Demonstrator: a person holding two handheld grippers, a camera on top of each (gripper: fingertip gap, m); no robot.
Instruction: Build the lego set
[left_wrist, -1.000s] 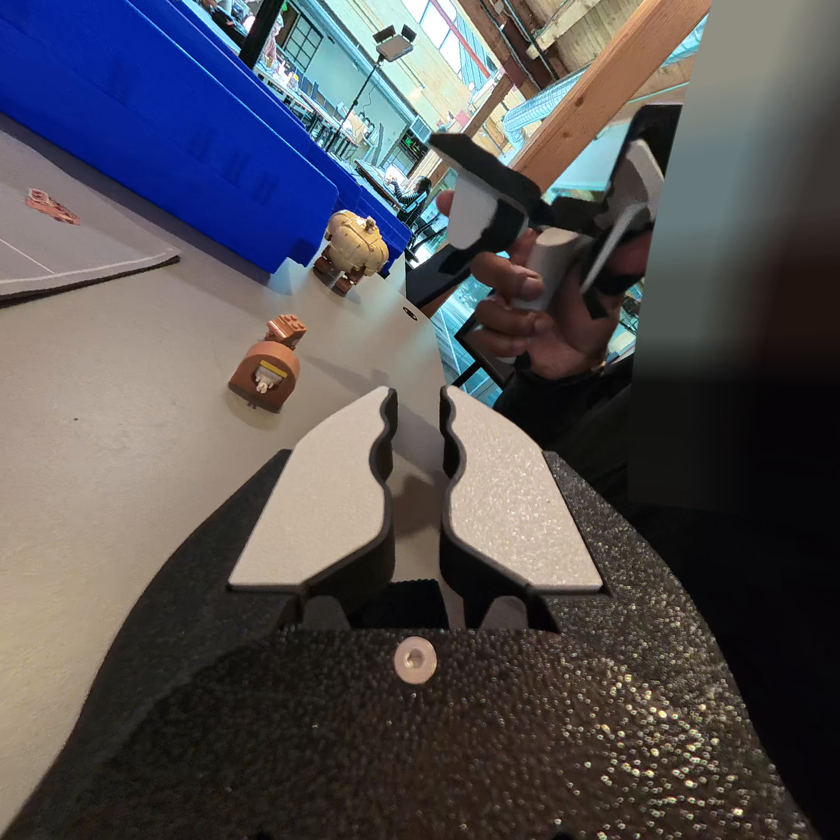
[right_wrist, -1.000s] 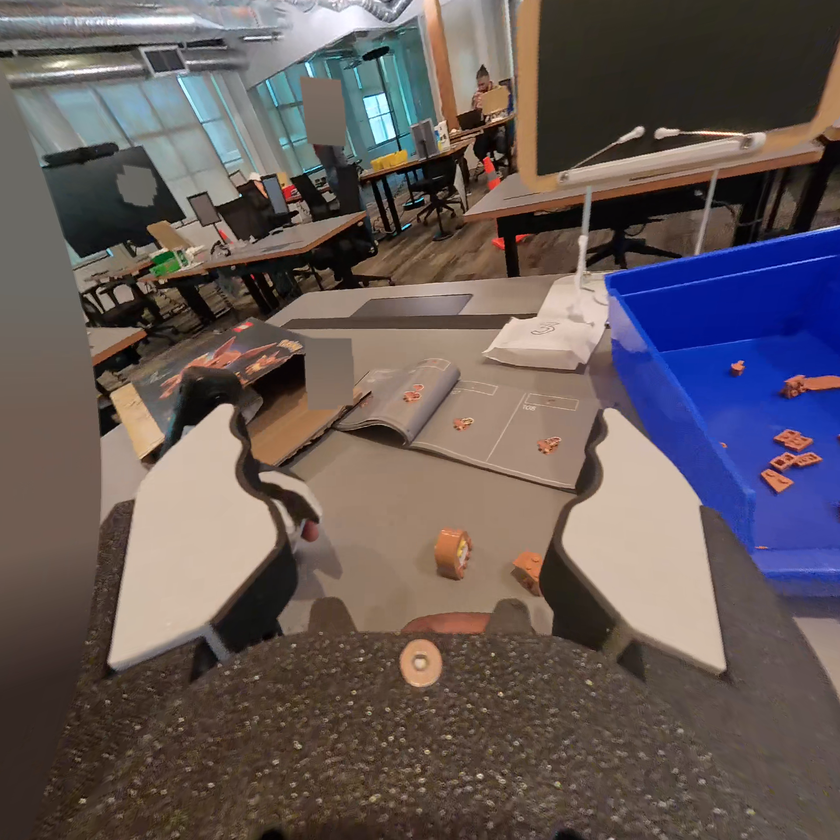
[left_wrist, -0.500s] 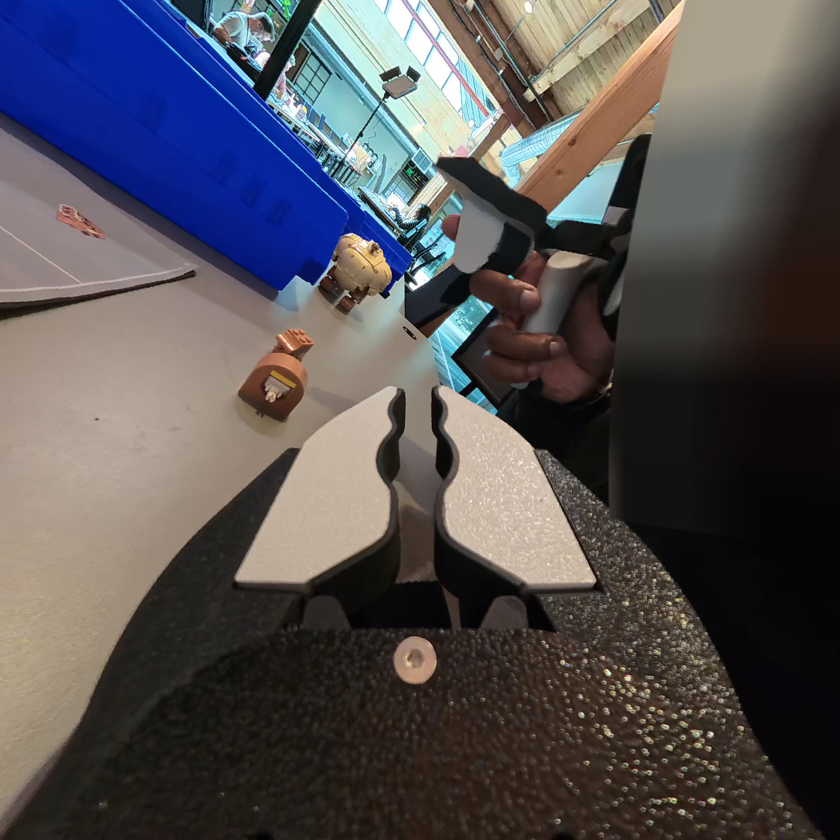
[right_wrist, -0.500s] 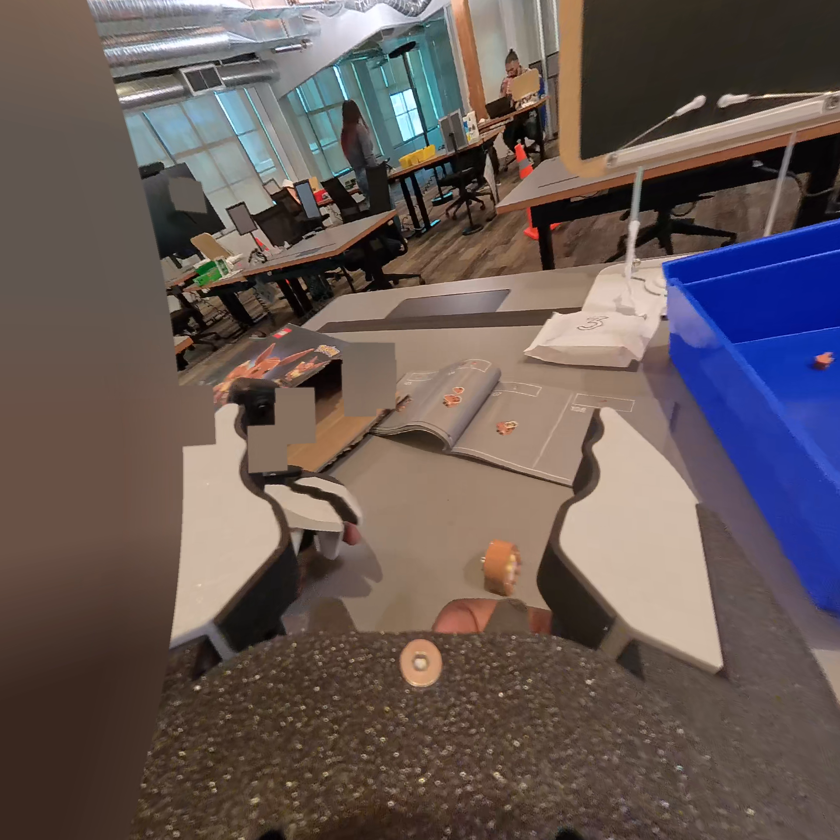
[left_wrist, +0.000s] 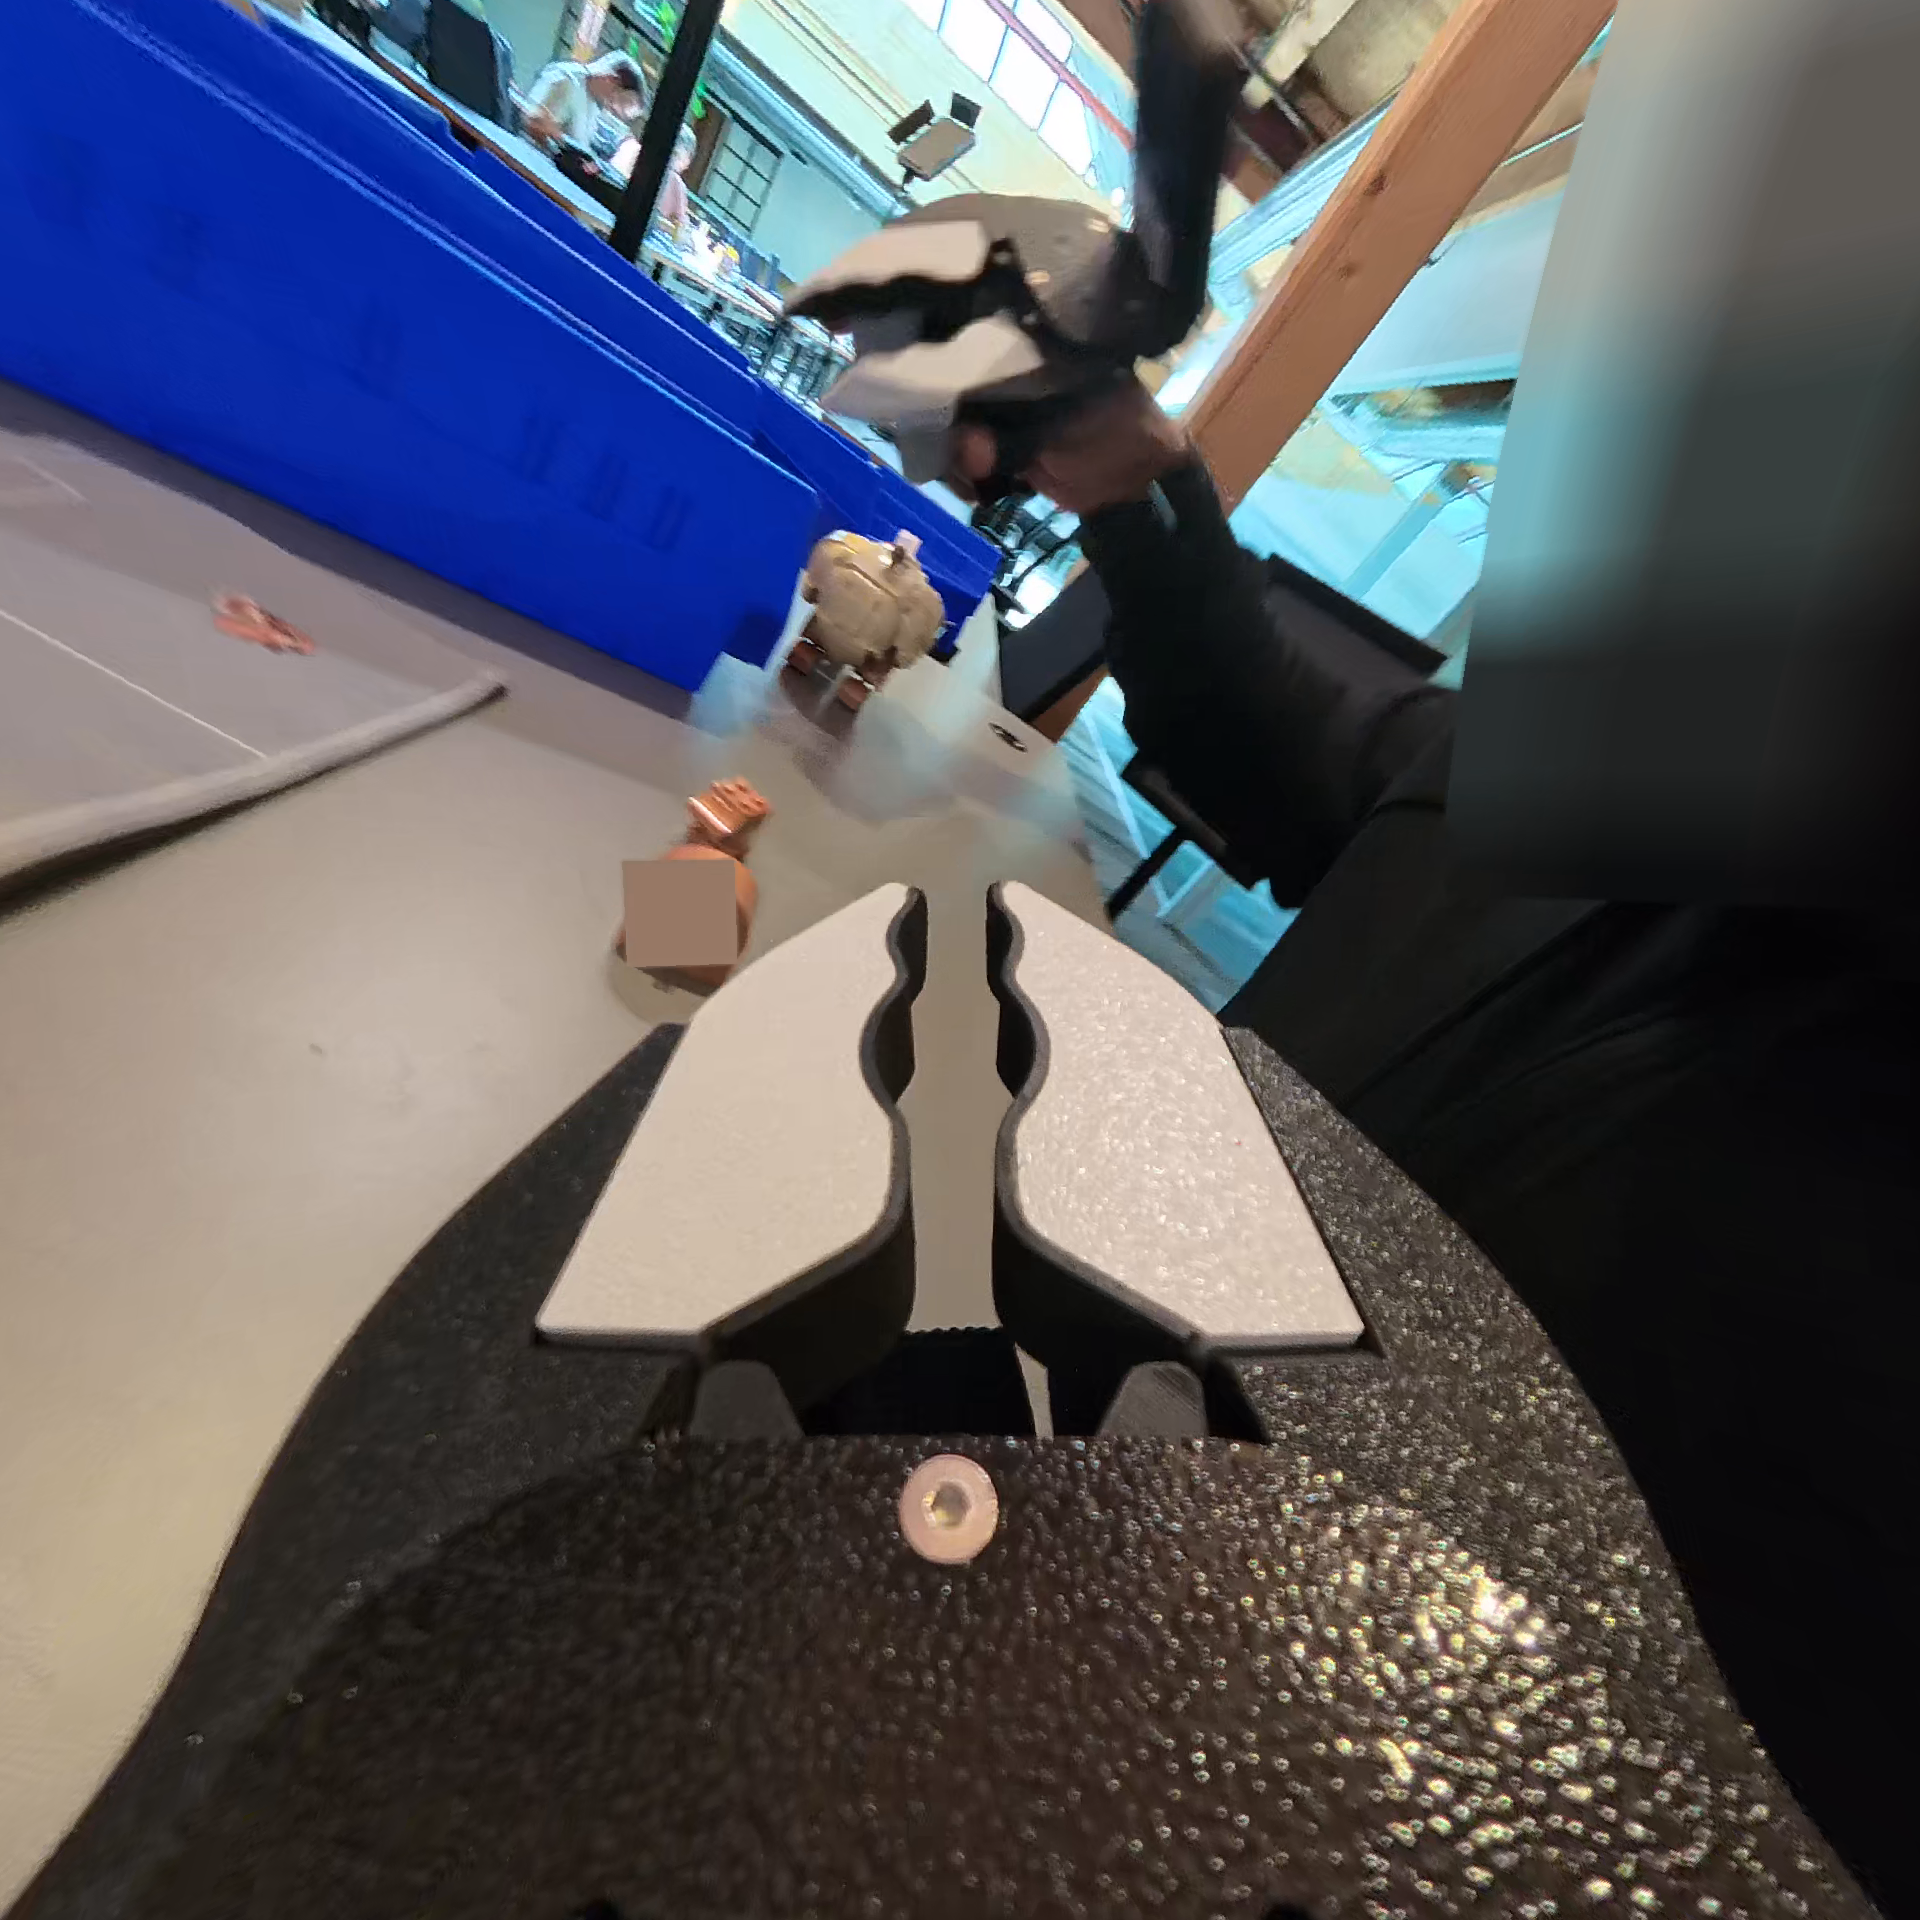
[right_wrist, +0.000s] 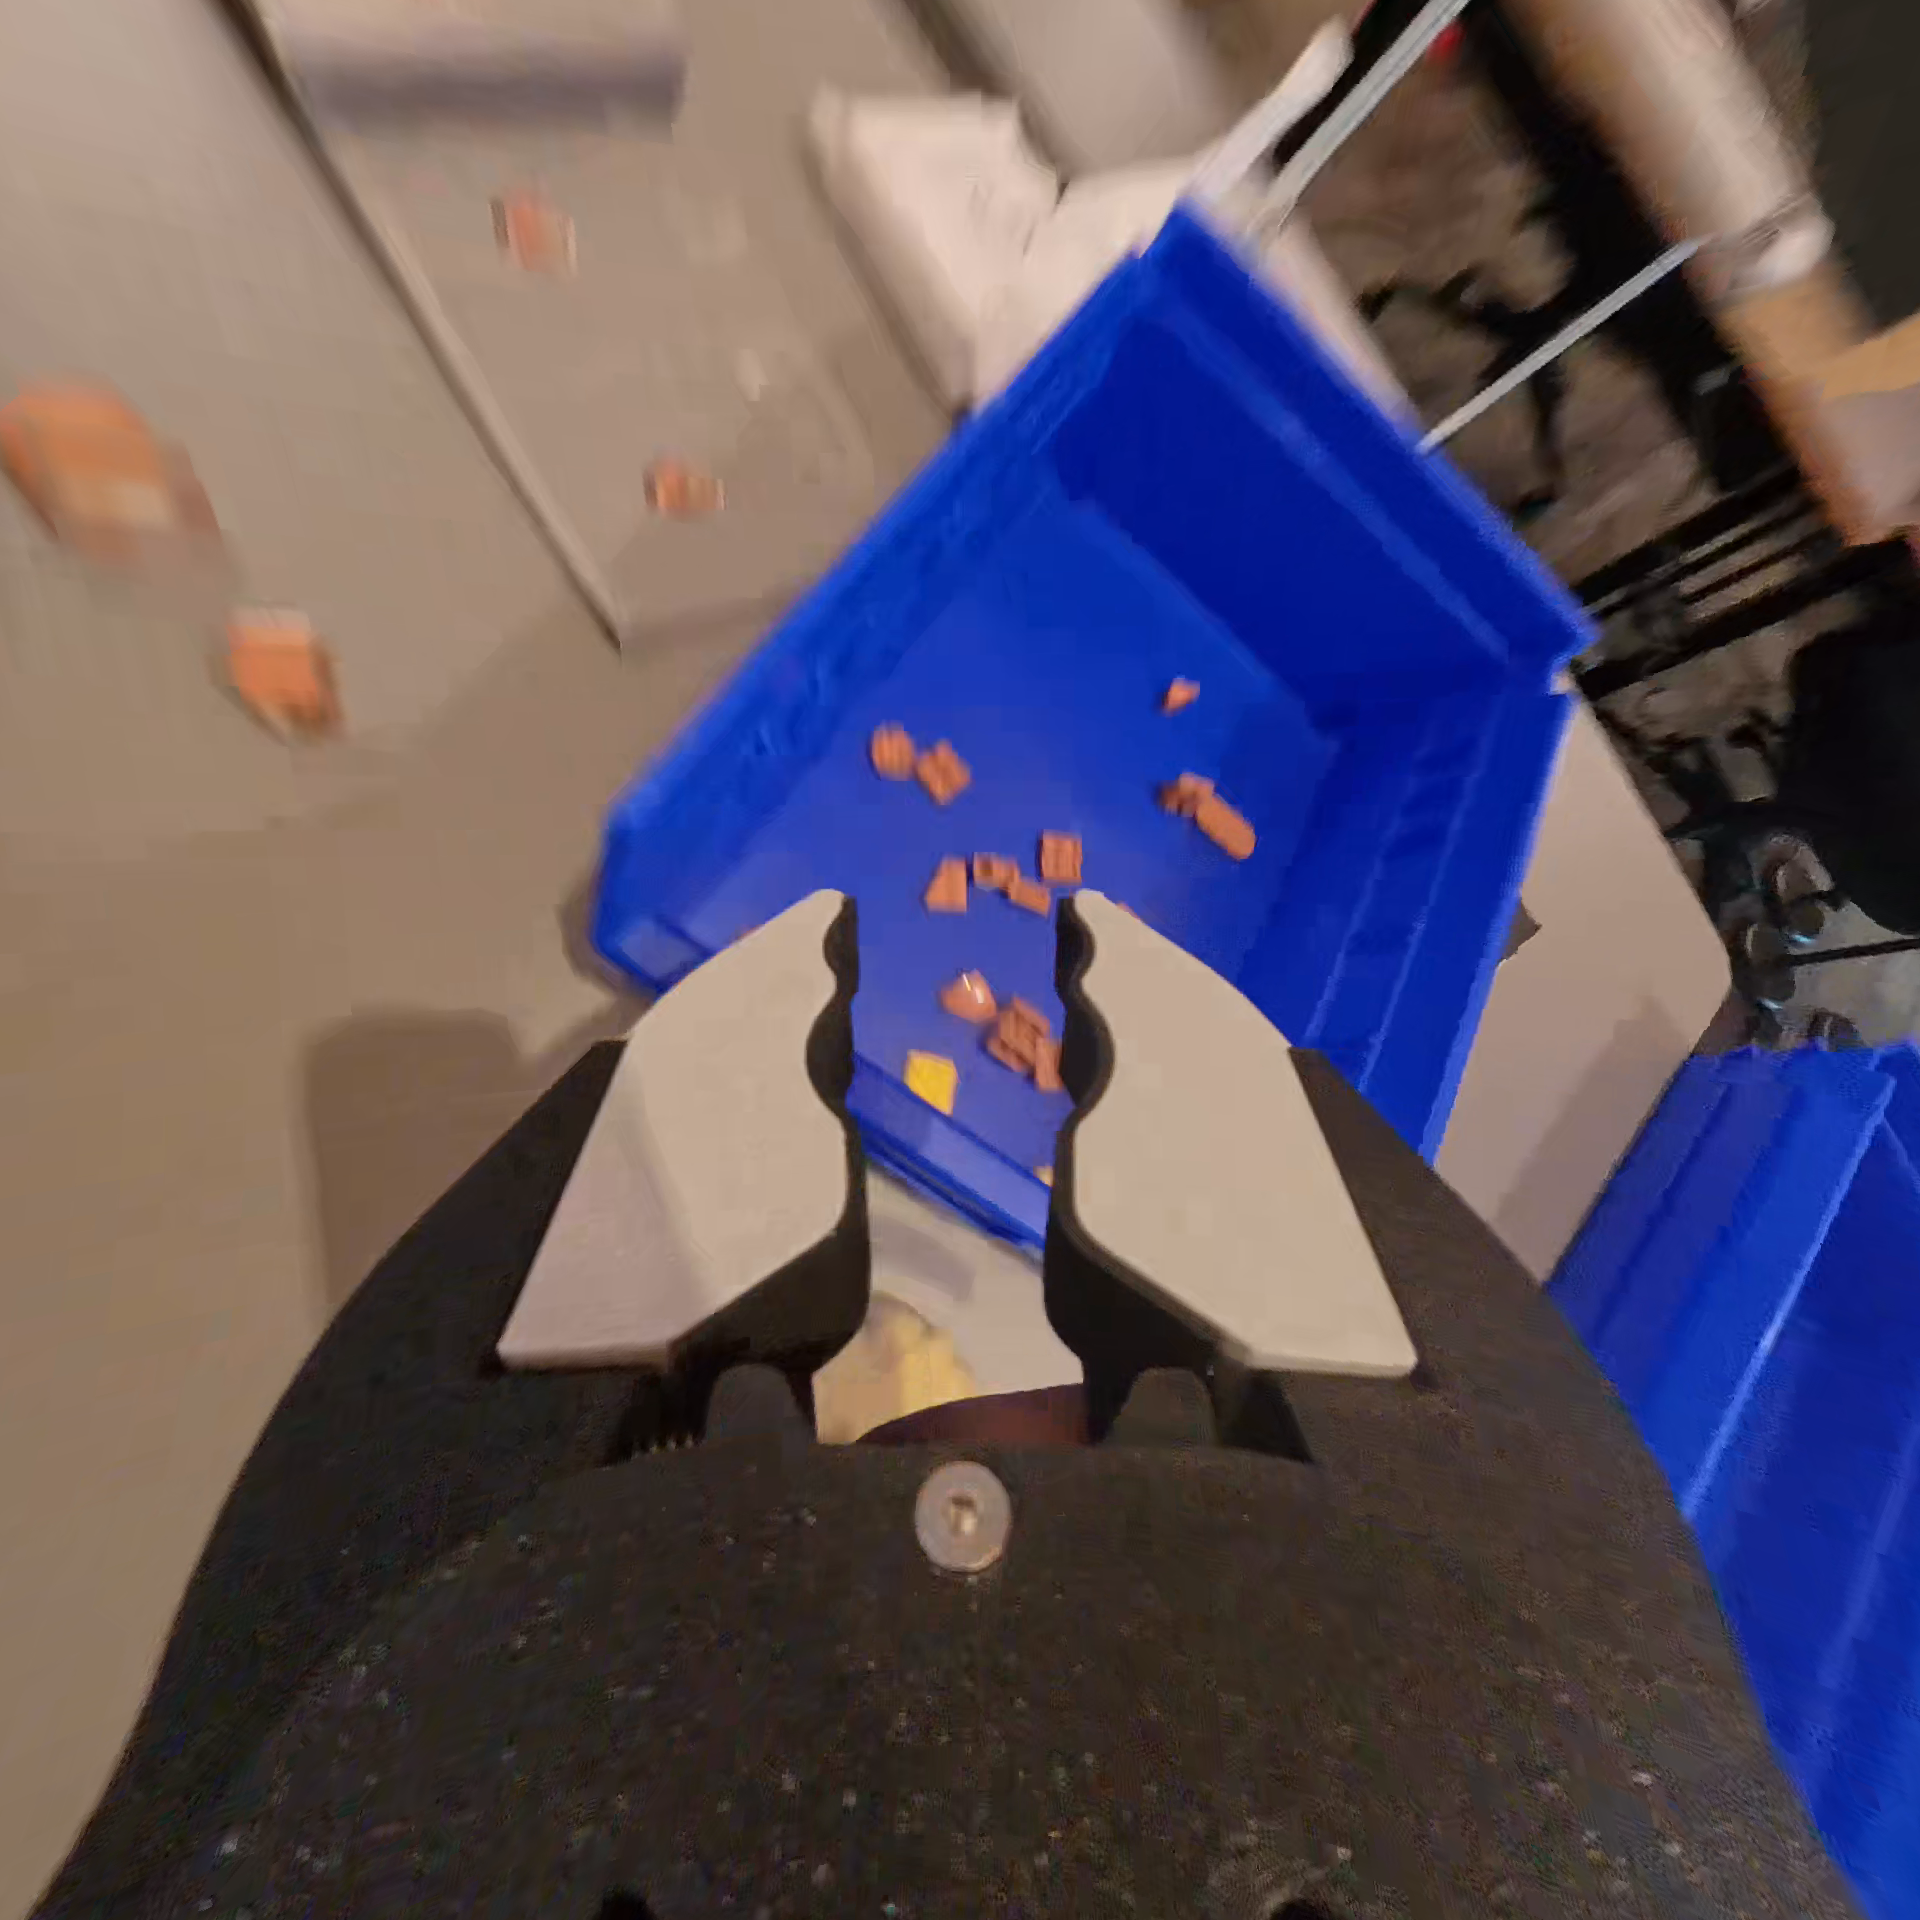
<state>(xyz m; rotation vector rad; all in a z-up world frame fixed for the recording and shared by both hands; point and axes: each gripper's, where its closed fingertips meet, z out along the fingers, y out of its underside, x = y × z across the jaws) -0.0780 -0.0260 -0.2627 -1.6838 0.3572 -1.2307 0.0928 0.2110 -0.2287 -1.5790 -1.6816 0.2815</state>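
Meanwhile, the left claw (left_wrist: 954, 904) is hovering low over the grey table (left_wrist: 260, 1091), its two grey fingers (left_wrist: 769, 1122) standing a narrow slit apart with nothing between them, only bare table showing through the gap. Just to the left of its tips a round brown brick piece (left_wrist: 717, 914) is lying on the table, a smaller studded brown brick (left_wrist: 732, 805) resting right behind it. Farther back, a tan and brown brick figure (left_wrist: 873, 613) is standing near the table's far corner, close against the wall of a long blue bin (left_wrist: 364, 343). An open grey booklet (left_wrist: 208, 707) is lying to the left.

Over to the right, the right claw (right_wrist: 956, 914) is hanging in the air above a blue bin (right_wrist: 1382, 582), its fingers (right_wrist: 727, 1122) partly parted and gripping nothing. Between them, down on the bin's floor, scattered small brown bricks (right_wrist: 997, 883) and one yellow tile (right_wrist: 928, 1075) are showing, blurred. A second blue bin (right_wrist: 1766, 1351) is sitting at the right edge. From the left wrist view, that same claw (left_wrist: 914, 312) is seen raised well above the table in a person's hand (left_wrist: 1081, 457).
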